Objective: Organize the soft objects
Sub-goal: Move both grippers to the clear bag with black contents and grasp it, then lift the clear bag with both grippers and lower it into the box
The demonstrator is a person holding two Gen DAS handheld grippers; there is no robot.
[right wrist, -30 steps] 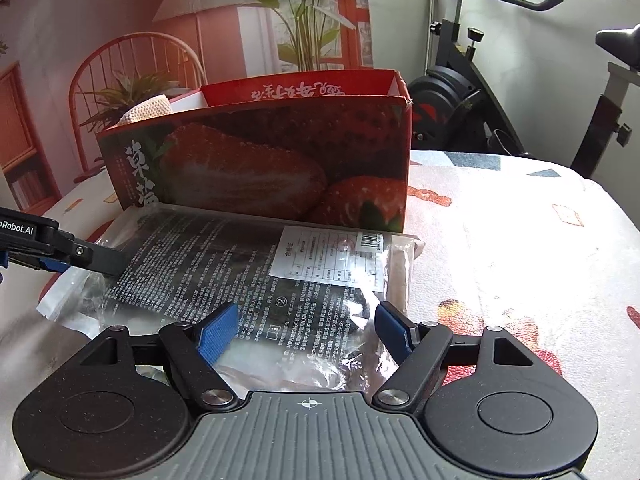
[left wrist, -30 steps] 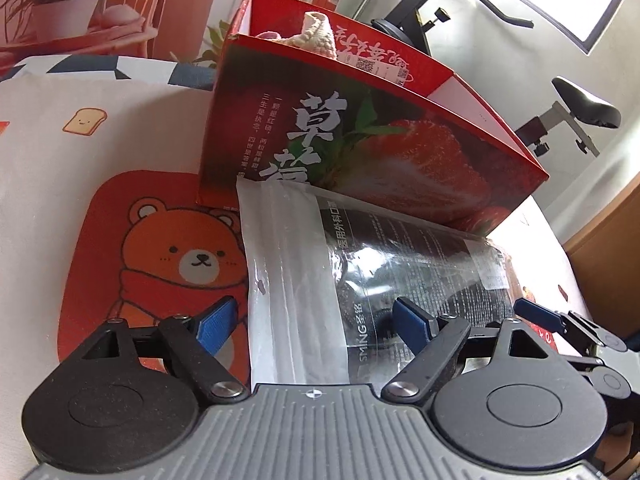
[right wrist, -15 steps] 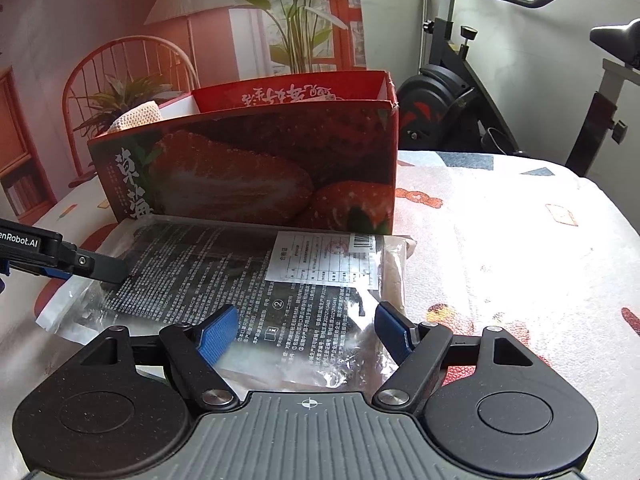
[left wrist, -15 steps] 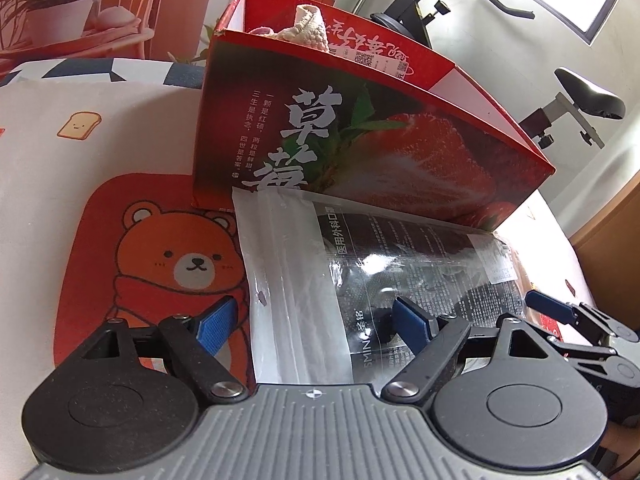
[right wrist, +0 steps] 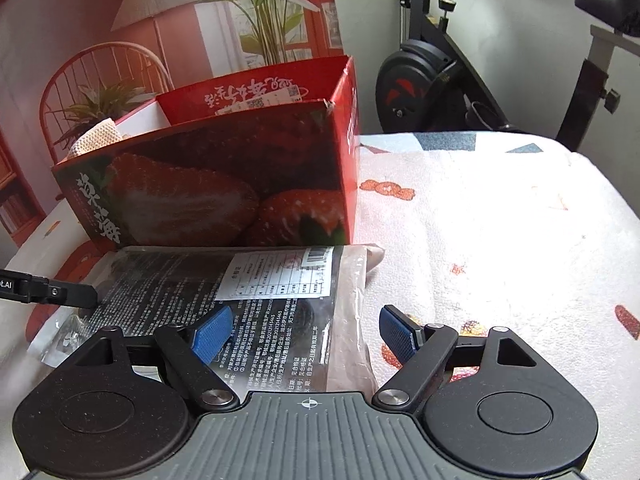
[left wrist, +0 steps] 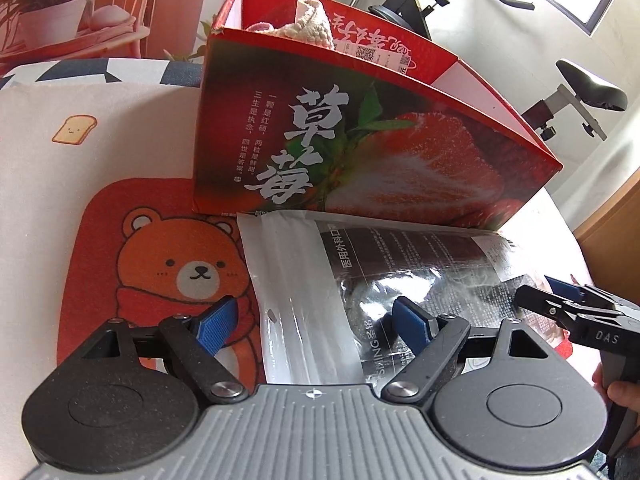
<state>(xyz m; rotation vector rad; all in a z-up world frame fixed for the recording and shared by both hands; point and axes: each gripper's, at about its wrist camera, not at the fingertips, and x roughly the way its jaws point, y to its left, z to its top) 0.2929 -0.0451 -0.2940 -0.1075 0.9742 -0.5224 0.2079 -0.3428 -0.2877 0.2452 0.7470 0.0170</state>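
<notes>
On the cartoon-print table (right wrist: 500, 240), a plastic packet (left wrist: 360, 276) lies flat just near of the strawberry box (left wrist: 360, 152); left gripper (left wrist: 312, 324) and right gripper (right wrist: 306, 332) both spread wide over it.

The right gripper (right wrist: 306, 334) hangs with fingers (right wrist: 211, 334) spread wide over a clear plastic pouch (right wrist: 248, 304) lying flat on the surface (right wrist: 500, 240), just before a strawberry-printed box (right wrist: 224, 184). The left gripper's tip (right wrist: 72, 294) touches the pouch's left part.
</notes>
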